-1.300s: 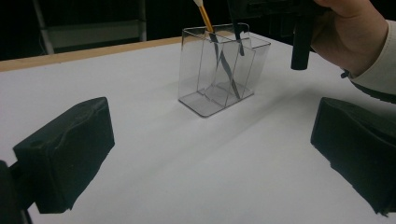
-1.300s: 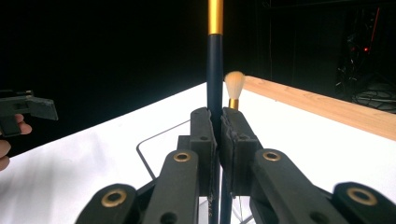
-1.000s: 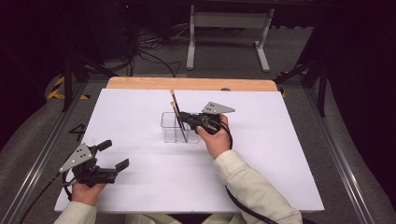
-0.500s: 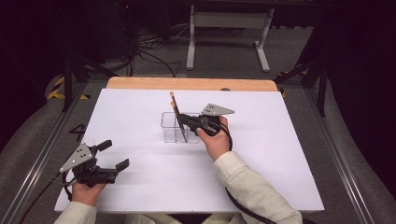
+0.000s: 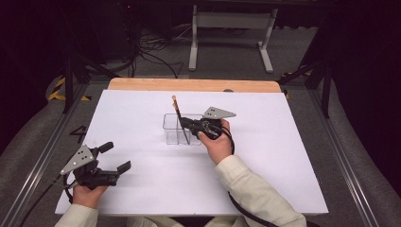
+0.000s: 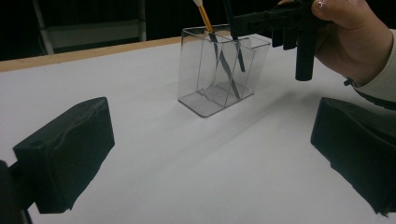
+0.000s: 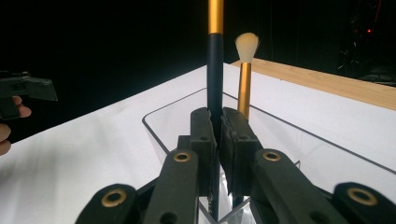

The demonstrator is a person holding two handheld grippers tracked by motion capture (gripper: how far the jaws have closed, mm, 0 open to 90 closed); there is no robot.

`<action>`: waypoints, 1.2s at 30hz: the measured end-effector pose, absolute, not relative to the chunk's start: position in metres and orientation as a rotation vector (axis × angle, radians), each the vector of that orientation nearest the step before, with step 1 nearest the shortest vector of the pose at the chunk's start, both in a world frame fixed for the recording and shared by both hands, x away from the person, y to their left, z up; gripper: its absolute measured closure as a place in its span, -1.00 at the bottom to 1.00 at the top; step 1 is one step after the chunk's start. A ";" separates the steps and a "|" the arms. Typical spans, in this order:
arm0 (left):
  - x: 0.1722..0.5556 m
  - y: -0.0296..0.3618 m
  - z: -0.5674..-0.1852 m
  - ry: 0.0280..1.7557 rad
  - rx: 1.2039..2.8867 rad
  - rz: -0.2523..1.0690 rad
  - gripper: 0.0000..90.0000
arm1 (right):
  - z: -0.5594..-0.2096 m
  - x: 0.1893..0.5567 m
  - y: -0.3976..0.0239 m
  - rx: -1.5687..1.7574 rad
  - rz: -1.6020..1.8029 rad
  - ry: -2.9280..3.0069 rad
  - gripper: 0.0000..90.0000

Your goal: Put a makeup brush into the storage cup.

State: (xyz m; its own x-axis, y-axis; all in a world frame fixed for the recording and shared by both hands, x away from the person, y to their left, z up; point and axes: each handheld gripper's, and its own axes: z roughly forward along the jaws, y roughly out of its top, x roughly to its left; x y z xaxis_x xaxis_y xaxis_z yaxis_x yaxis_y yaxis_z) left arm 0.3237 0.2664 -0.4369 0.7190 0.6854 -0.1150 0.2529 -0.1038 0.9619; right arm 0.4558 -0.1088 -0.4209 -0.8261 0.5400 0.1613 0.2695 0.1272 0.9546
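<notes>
- No brand, label or writing can be read on anything here.
- The table [image 5: 142,109] is the largest thing: a flat, matt white sheet lies over it, with a strip of pale wood [image 5: 156,84] bare along the edge beyond both grippers.
- The clear holder [image 5: 173,135] stands on the white sheet just in front of the right gripper. It is a box of smooth, glassy plastic with rounded corners and thin inner walls that part it into compartments. In the left gripper view the same holder [image 6: 205,79] stands well ahead of that gripper's jaws.
- The left gripper [image 5: 116,157] is matt black with a grey three-cornered plate on top. It is held low over the near left part of the sheet, well apart from the holder. Its jaws stand spread wide with nothing between them; their black pads [image 6: 70,154] look soft and slightly wavy.
- The right gripper [image 7: 218,128] is made of black links with brass-coloured rivets. It is above the holder's rim, its jaws pressed together on the dark-handled brush.
- The dark-handled brush [image 7: 215,79] is a slim, round stick, glossy black with a gold band higher up. It stands nearly upright, pinched between the pads, its lower end down inside the holder.
- The second brush [image 7: 244,74] stands in the holder just past the pinched one. It has a gold metallic stem and a soft, pale, rounded tuft of bristles.
</notes>
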 end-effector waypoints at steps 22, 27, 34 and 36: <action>0.324 0.266 -0.437 0.763 1.678 0.431 -1.00 | -0.387 0.435 -0.131 0.701 1.858 2.053 -0.43; 0.324 0.266 -0.437 0.763 1.678 0.432 -1.00 | -0.368 0.421 -0.146 0.639 1.836 2.046 -0.49; 0.323 0.266 -0.436 0.767 1.674 0.432 -1.00 | -0.356 0.409 -0.166 0.618 1.801 2.040 -0.60; 0.323 0.266 -0.436 0.767 1.674 0.432 -1.00 | -0.354 0.407 -0.172 0.613 1.789 2.038 -0.60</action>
State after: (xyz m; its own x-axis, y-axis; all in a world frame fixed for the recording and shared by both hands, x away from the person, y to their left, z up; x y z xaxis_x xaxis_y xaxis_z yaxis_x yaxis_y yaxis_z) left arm 0.3235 0.2657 -0.4363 0.7151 0.6888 -0.1191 0.2555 -0.0990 0.9617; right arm 0.4067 -0.1725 -0.3536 -0.8414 0.5402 0.0154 0.0855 0.1049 0.9908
